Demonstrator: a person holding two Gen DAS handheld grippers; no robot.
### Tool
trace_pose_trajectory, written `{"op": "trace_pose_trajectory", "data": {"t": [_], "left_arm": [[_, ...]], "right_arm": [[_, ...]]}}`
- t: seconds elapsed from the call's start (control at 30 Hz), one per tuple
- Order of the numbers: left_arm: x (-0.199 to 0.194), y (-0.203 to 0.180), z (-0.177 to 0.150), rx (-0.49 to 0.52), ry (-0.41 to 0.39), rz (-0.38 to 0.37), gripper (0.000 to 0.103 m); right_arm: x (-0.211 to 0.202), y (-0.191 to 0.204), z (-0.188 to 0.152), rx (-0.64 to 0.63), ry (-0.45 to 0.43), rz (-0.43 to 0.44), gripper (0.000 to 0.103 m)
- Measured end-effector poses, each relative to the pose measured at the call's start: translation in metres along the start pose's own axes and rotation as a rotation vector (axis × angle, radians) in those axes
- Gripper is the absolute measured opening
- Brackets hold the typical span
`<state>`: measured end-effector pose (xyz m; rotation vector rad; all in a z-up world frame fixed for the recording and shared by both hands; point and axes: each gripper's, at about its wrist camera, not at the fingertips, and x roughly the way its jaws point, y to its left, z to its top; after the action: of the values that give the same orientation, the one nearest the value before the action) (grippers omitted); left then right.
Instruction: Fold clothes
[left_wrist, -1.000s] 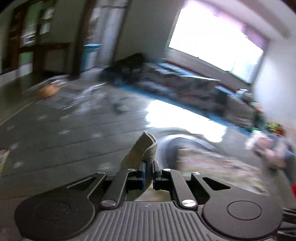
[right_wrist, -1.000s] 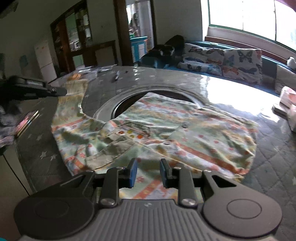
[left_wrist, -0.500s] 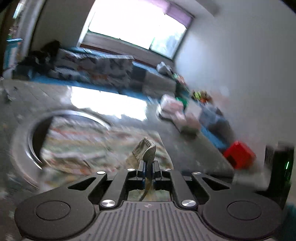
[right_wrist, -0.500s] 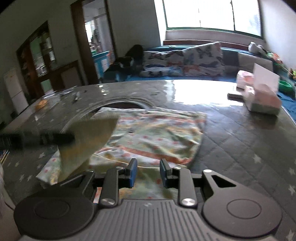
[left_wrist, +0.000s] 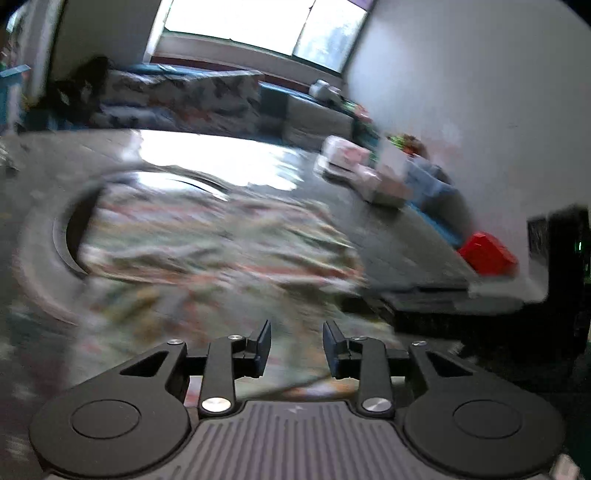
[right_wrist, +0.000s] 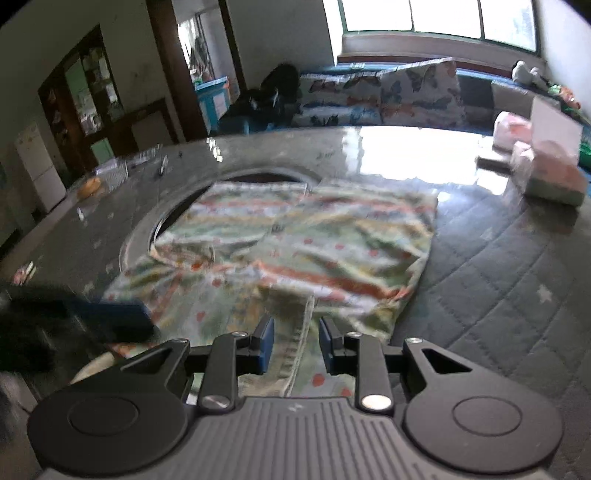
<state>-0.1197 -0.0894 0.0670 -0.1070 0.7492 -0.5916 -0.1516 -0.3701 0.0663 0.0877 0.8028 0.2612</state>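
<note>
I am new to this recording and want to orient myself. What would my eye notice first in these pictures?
First, the patterned shirt, pale green with orange stripes, spread partly folded on the dark quilted table, over a round opening. Next, the right tongs in front, open above the shirt's near edge. The left tongs have just been opening, nothing between them; their view is blurred, with a red object at the right.

The shirt (right_wrist: 332, 243) is thin, soft printed cloth, wrinkled. The tabletop (right_wrist: 509, 280) has a quilted cover under a glossy clear sheet that reflects the window. Both grippers look like matt black plastic with shiny metal screws.
</note>
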Motion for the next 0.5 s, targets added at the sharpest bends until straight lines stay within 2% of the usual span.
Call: {"op": "trace_pose_trajectory", "data": {"t": [0.07, 0.23, 0.27, 0.3, 0.37, 0.5], "left_arm": [[-0.005, 0.018, 0.003, -0.008, -0.010, 0.062, 0.039], [-0.012, 0.061, -0.002, -0.061, -0.001, 0.185, 0.039], [-0.012, 0.067, -0.003, -0.066, 0.004, 0.195, 0.039], [-0.012, 0.072, -0.004, -0.068, 0.009, 0.205, 0.039], [-0.011, 0.080, -0.008, -0.069, 0.019, 0.224, 0.039], [-0.008, 0.089, -0.010, -0.062, 0.042, 0.236, 0.039]], "right_arm": [[0.007, 0.001, -0.005, 0.000, 0.032, 0.009, 0.026], [0.012, 0.004, -0.014, -0.001, 0.068, 0.022, 0.026], [0.012, 0.005, -0.014, -0.001, 0.073, 0.026, 0.024], [0.011, 0.005, -0.014, -0.001, 0.078, 0.030, 0.016], [0.009, 0.006, -0.013, 0.003, 0.078, 0.020, 0.006], [-0.006, 0.008, -0.008, 0.000, 0.050, 0.013, 0.004]]}}
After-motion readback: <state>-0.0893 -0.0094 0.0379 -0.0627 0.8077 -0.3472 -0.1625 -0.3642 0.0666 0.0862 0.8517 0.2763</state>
